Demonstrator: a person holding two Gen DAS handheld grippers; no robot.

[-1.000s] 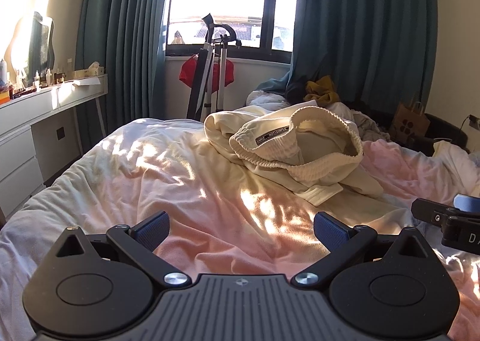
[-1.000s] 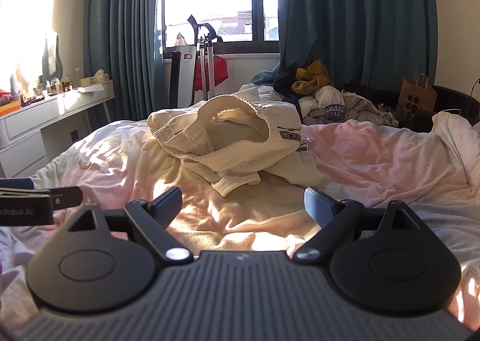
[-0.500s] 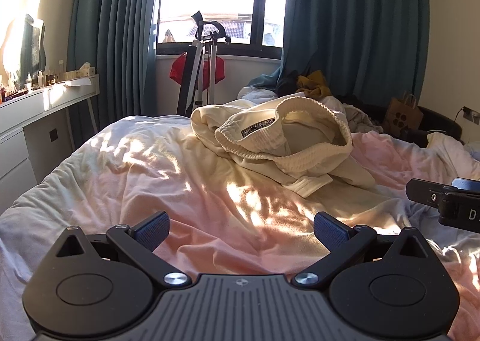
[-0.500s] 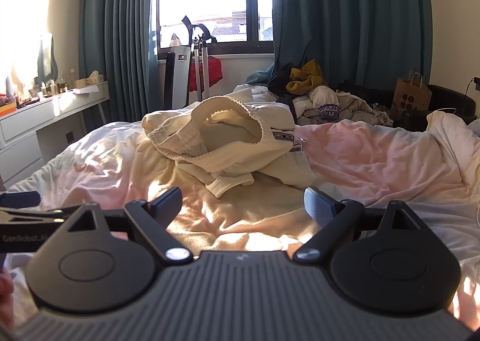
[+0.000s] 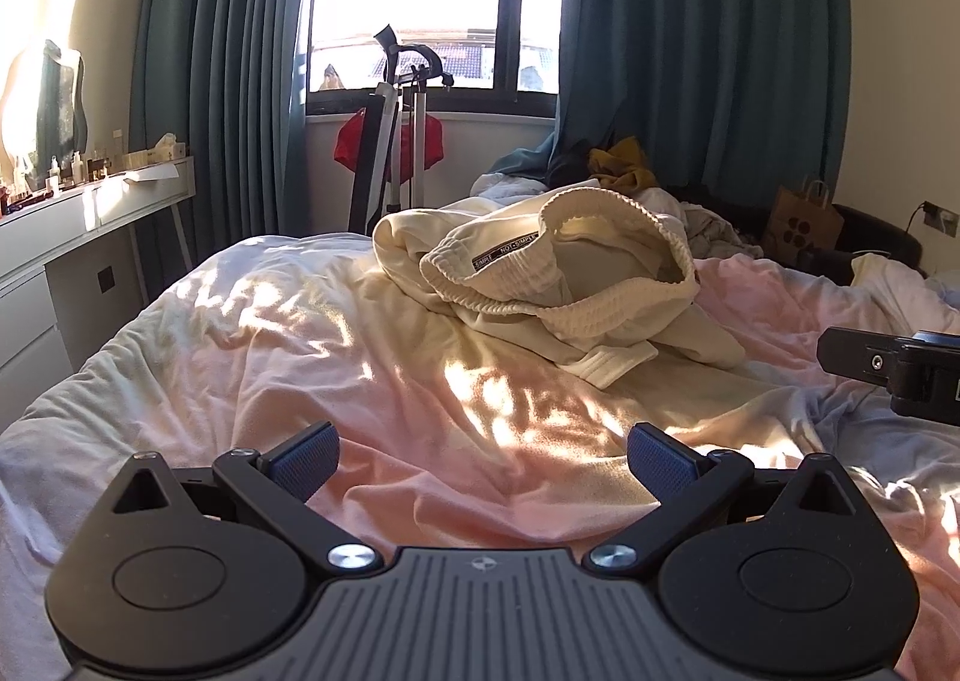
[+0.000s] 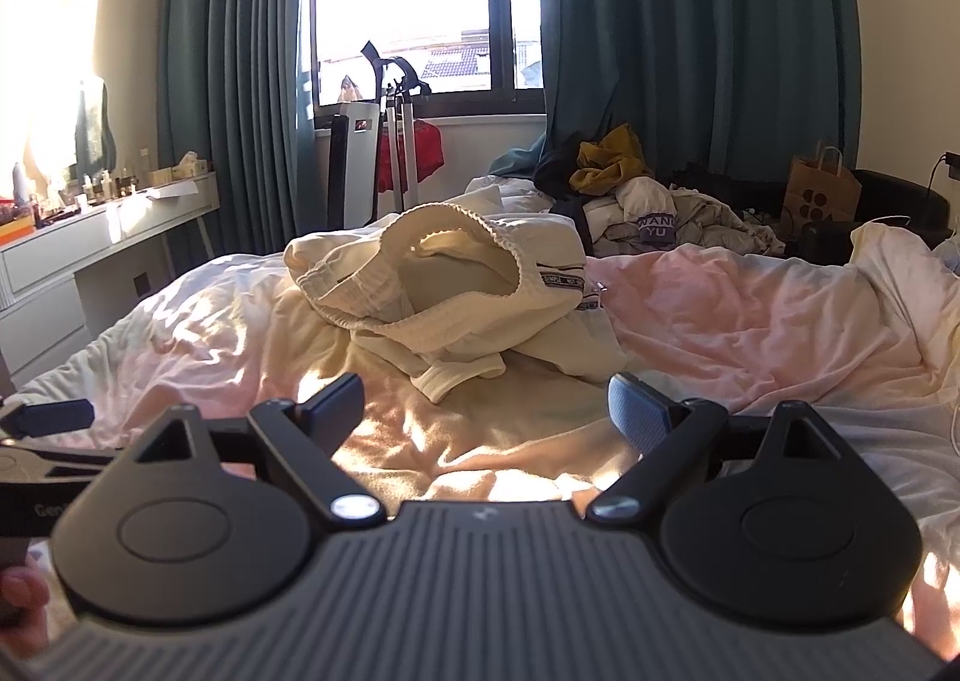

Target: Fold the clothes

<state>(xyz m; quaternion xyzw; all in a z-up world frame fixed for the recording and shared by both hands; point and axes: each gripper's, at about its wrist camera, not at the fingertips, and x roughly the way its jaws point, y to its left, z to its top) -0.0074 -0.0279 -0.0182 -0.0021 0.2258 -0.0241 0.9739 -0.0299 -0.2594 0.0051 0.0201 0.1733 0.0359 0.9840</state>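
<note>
A crumpled cream garment (image 5: 564,285) with a ribbed waistband lies in a heap on the bed, its waistband standing open; the right wrist view shows the same garment (image 6: 456,291). My left gripper (image 5: 483,456) hovers open over the sheet, well short of the heap, nothing between its blue pads. My right gripper (image 6: 486,405) is open too, its fingers just in front of a ribbed cuff (image 6: 456,378). The right gripper's body shows at the right edge of the left wrist view, and the left gripper's at the left edge of the right wrist view.
The bed (image 5: 300,357) has a rumpled pink-white sheet. A pile of other clothes (image 6: 648,213) lies at its far end. A white desk (image 5: 72,237) stands at left, a folded rack (image 5: 390,153) under the window, a paper bag (image 6: 819,192) at right.
Both grippers have drifted slightly; the heap shifts a little in each view. A person's fingertip now shows at the lower left of the right wrist view. Both stay open.
</note>
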